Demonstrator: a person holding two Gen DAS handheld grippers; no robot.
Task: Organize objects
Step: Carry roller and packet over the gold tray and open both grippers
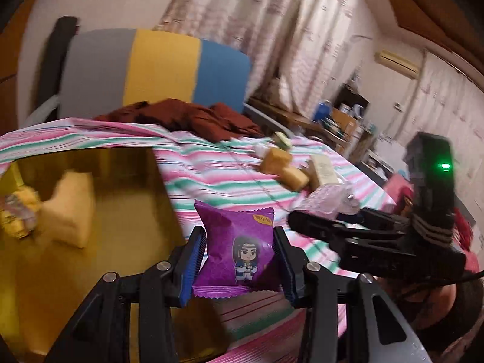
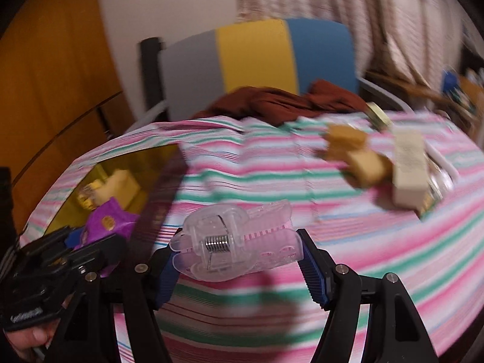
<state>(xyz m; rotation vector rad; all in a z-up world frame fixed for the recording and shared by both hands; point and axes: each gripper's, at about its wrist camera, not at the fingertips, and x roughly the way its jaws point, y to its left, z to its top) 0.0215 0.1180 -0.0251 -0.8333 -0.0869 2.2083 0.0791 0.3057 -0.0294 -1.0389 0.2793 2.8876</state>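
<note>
Left tongs [image 1: 239, 260] pinched narrow on a purple snack packet [image 1: 237, 246], held upright above the edge of a yellow box [image 1: 127, 211]. Right tongs [image 2: 237, 261] set wider, clamping a clear plastic hair clip [image 2: 236, 242] end to end, its long axis lying across between the pads. Below, the striped pink-and-green surface [image 2: 363, 242]; tan blocks [image 2: 360, 157] at the far side, a colour-banded chair [image 1: 157, 66] and curtains behind.

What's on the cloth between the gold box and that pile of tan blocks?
Nothing: only bare striped cloth lies between the gold box and the tan blocks. The right wrist view shows it best.
</note>
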